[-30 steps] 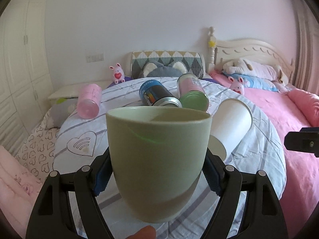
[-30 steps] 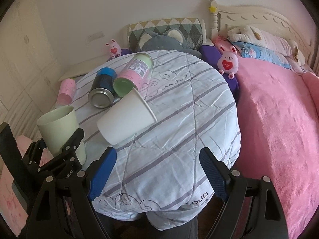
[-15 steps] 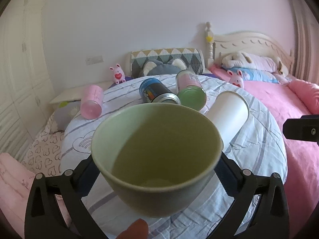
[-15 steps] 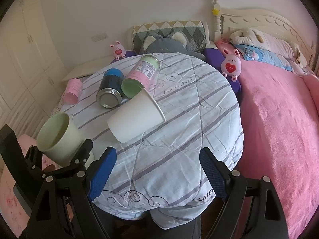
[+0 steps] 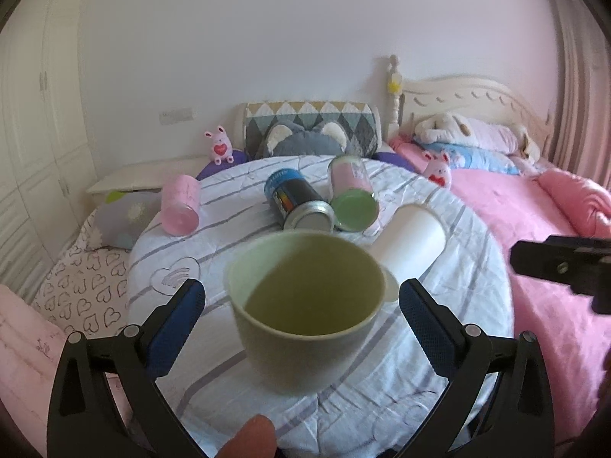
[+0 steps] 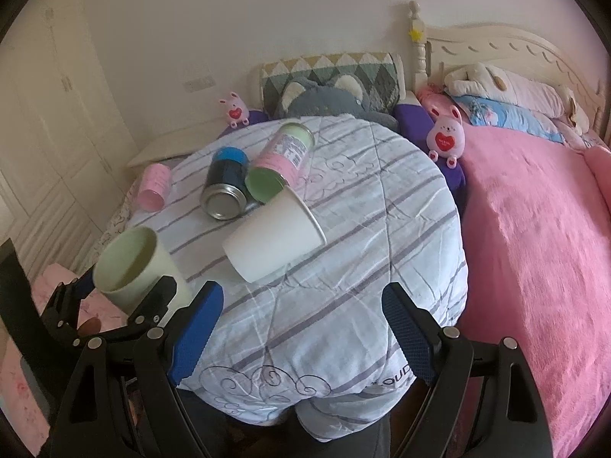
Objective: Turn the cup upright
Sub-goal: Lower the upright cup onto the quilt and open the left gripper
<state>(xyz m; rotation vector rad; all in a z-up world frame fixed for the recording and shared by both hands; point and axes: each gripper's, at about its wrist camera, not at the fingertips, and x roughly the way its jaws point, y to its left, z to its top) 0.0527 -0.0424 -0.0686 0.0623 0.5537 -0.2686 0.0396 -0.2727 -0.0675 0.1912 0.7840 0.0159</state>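
**Inspector A:** Left wrist view first. The green cup (image 5: 305, 305) stands mouth up at lower centre of the frame, on the striped quilt (image 5: 439, 381). The left gripper (image 5: 301, 305) has its jaws spread wide; a clear gap shows between each blue pad (image 5: 175, 320) and the cup wall, so it grips nothing.

**Inspector B:** Other items in that view?

**Inspector A:** A white paper cup (image 5: 408, 244) lies on its side just right of and above the green cup. A dark can (image 5: 298, 198) and a pink can with green lid (image 5: 351, 198) lie side by side at centre. A pink cup (image 5: 180, 206) lies at left of centre. A fingertip (image 5: 252, 439) shows at the bottom edge.

**Inspector B:** Right wrist view?

**Inspector A:** The right gripper (image 6: 301, 324) sits at the bottom of the frame, jaws wide apart and empty, over the near edge of the quilt (image 6: 382, 198). The green cup (image 6: 133, 267) is at lower left, upright, between the left gripper's (image 6: 122, 290) fingers. The white paper cup (image 6: 275, 236) lies at centre, the dark can (image 6: 225, 187) and the pink can (image 6: 282, 160) above it.
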